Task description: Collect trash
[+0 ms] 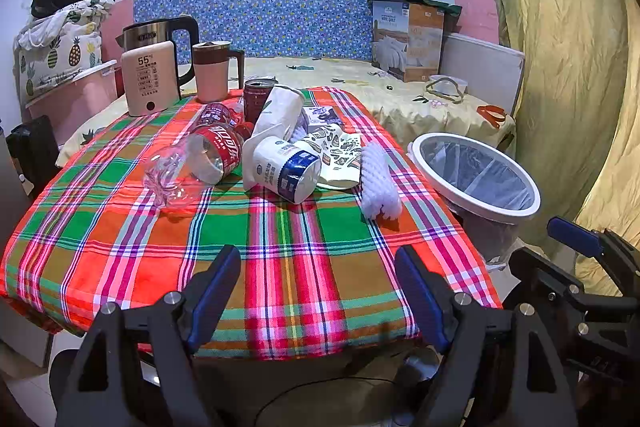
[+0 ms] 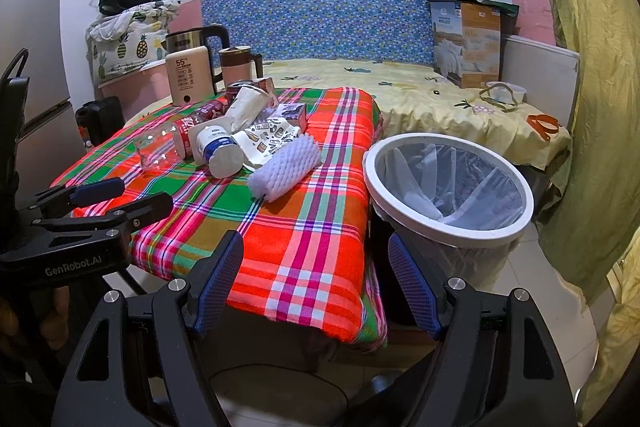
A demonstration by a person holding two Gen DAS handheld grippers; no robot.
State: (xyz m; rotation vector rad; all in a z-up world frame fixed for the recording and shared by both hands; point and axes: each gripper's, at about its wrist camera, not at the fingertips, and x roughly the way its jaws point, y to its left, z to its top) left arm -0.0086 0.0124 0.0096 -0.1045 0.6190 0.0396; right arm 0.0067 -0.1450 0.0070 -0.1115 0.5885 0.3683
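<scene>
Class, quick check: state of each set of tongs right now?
Left tongs: open, holding nothing, above the near edge of the table.
Right tongs: open, holding nothing, near the table corner beside the bin.

A steel kettle (image 1: 160,35) stands at the plaid tablecloth's (image 1: 280,267) far corner, behind a cream warmer (image 1: 150,79) and beside a pink jug (image 1: 212,71). A quilt box (image 1: 406,39) rests on the bed (image 1: 360,79).

Can (image 1: 259,99) half-hidden behind paper bag (image 1: 278,111); bin (image 2: 448,187) base behind right claw (image 2: 316,287); kettle (image 1: 160,31) label unreadable
</scene>
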